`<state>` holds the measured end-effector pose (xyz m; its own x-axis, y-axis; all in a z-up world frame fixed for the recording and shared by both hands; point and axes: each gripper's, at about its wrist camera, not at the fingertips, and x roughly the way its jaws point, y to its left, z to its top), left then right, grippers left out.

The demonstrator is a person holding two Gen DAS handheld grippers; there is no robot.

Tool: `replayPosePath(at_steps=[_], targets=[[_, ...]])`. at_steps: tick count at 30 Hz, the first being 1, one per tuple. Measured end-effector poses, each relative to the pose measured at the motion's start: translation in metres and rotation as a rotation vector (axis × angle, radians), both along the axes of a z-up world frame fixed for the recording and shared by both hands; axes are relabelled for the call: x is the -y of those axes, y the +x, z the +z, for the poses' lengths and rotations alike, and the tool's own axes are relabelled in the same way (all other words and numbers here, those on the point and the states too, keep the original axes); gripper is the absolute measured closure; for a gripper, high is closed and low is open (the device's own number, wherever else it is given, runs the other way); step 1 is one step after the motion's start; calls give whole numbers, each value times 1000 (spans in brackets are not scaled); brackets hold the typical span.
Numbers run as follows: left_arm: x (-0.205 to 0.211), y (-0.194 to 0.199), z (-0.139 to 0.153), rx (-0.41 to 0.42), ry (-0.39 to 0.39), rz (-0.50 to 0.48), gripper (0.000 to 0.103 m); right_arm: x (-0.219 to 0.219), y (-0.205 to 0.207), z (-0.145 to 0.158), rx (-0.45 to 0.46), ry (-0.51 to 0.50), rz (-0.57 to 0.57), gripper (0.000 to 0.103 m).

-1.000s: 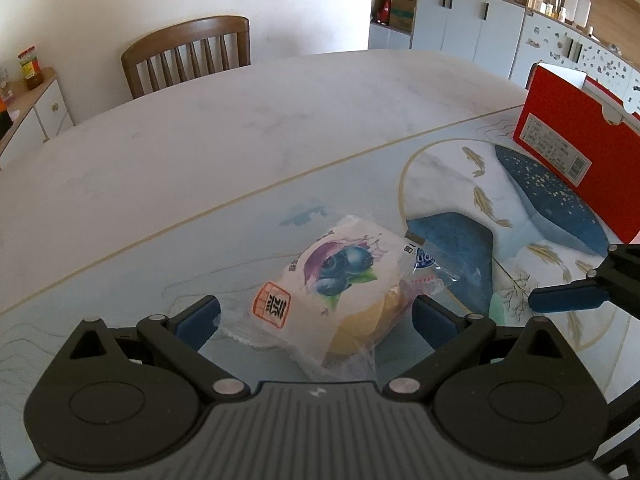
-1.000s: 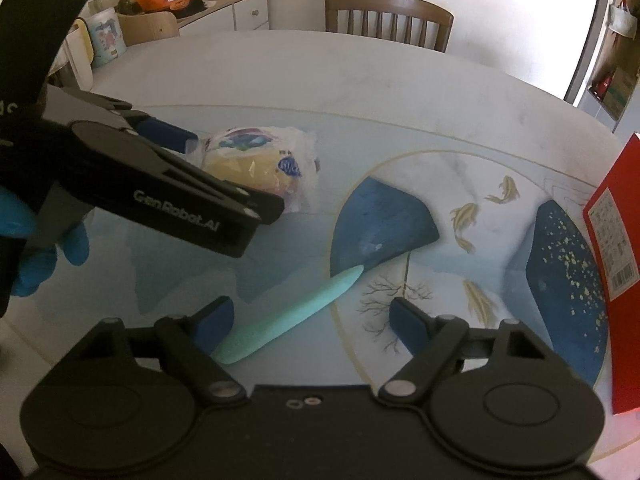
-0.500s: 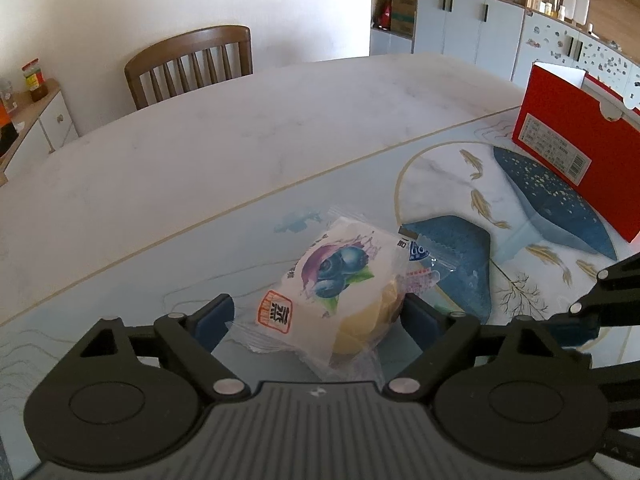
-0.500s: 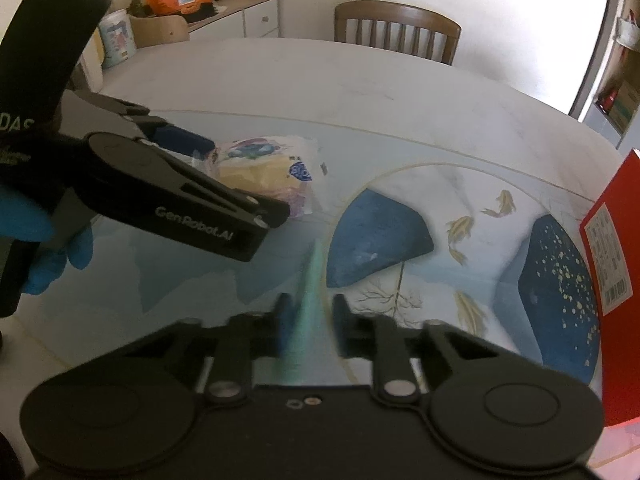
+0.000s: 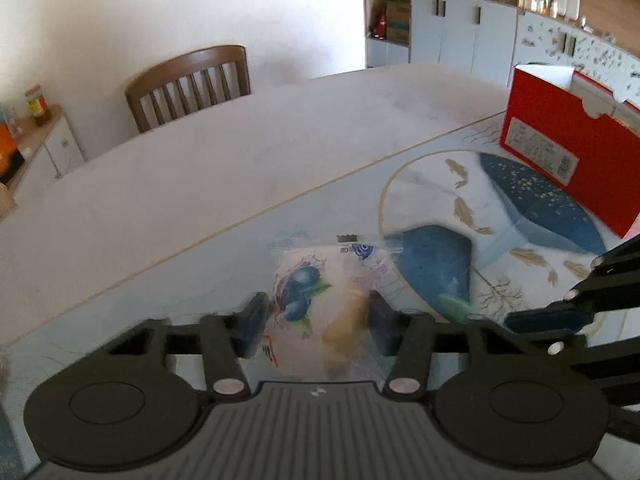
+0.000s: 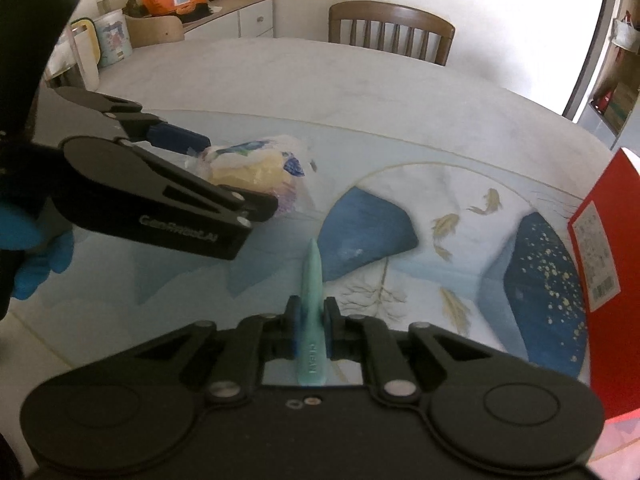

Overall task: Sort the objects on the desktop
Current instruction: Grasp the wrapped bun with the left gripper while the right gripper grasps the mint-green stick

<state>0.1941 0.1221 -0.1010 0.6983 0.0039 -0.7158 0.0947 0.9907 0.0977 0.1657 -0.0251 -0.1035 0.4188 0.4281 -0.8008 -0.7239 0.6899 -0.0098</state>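
My left gripper (image 5: 316, 320) is shut on a plastic-wrapped blueberry bread (image 5: 320, 300), its jaws squeezing both sides of the packet just above the table mat. The bread also shows in the right wrist view (image 6: 256, 168), held by the left gripper (image 6: 224, 176). My right gripper (image 6: 312, 320) is shut on a mint-green pointed stick (image 6: 312, 296) that juts forward between its jaws. The stick's tip and the right gripper's fingers (image 5: 548, 316) show at the right of the left wrist view. A red box (image 5: 568, 160) stands at the right.
The table (image 5: 240, 168) carries a blue fish-pattern mat (image 6: 440, 216). A wooden chair (image 5: 188, 84) stands at the far side. A sideboard (image 6: 224, 20) with snack bags and jars is behind the left. White cabinets (image 5: 460, 36) line the back wall.
The right gripper closed on the green stick and lifted it to point forward. The left gripper closed on the bread packet and raised it slightly.
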Motion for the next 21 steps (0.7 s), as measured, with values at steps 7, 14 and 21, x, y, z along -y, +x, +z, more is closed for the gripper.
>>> replayPosePath(at_steps=[7, 14, 21], targets=[[4, -6, 5, -2, -9, -1, 53, 16, 2, 13, 13, 17, -33, 93], [16, -17, 22, 1, -18, -6, 53, 32, 3, 28, 28, 30, -50, 93], [27, -27, 40, -11, -30, 7, 53, 50, 1, 44, 40, 56, -77, 93]])
